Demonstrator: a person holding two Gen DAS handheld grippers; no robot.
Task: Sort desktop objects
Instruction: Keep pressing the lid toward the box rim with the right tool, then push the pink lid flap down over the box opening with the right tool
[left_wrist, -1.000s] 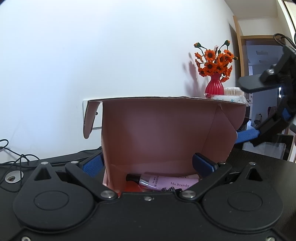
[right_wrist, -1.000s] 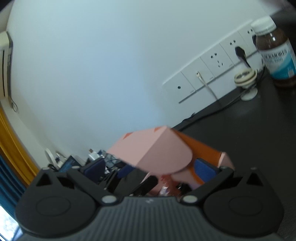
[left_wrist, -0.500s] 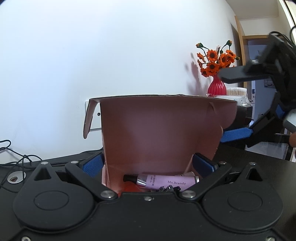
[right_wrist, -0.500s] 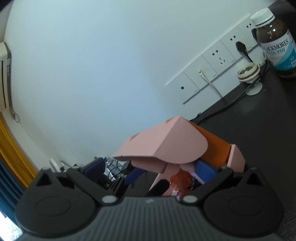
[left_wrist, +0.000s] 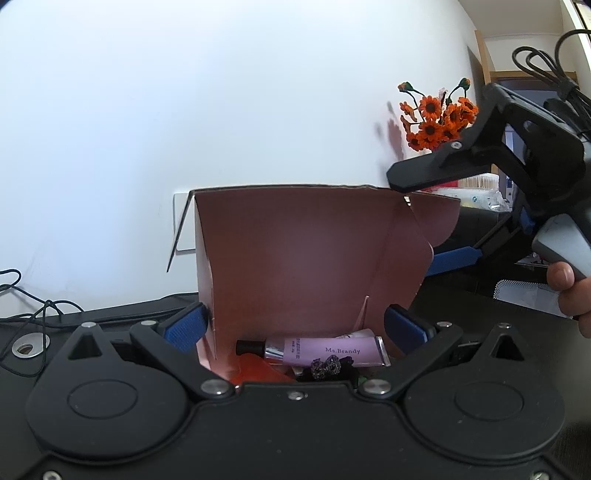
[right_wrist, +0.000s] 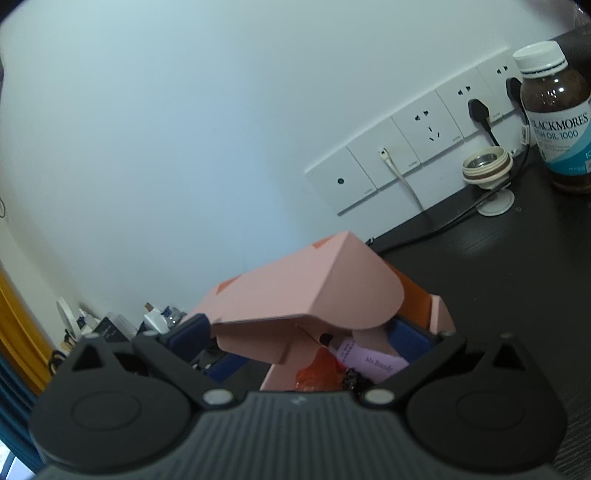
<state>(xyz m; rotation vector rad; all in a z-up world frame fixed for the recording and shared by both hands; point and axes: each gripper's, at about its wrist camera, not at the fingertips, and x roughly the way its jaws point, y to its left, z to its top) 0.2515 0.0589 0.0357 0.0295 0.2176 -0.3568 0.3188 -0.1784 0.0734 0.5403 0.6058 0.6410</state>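
- The pink box (left_wrist: 295, 258) stands open on the dark desk (right_wrist: 517, 280), its lid upright at the back; inside lie a lilac tube (left_wrist: 321, 349), something orange-red and a small dark beaded piece.
- The left gripper (left_wrist: 295, 325) is spread wide, one blue finger on each outer side of the box; whether the pads touch the card I cannot tell; it grips nothing.
- The right gripper (right_wrist: 299, 328) is also spread, fingers either side of the lid's side flap (right_wrist: 306, 291), clamping nothing.
- Judged step: items are in, closing is at hand; next the flap needs pressing inward and the lid lowering while the left steadies the box.
- Only the left view shows the flowers (left_wrist: 436, 118) and a hand (left_wrist: 572, 291) on the right tool; only the right view shows the wall sockets (right_wrist: 413, 147) and a brown bottle (right_wrist: 557, 118).
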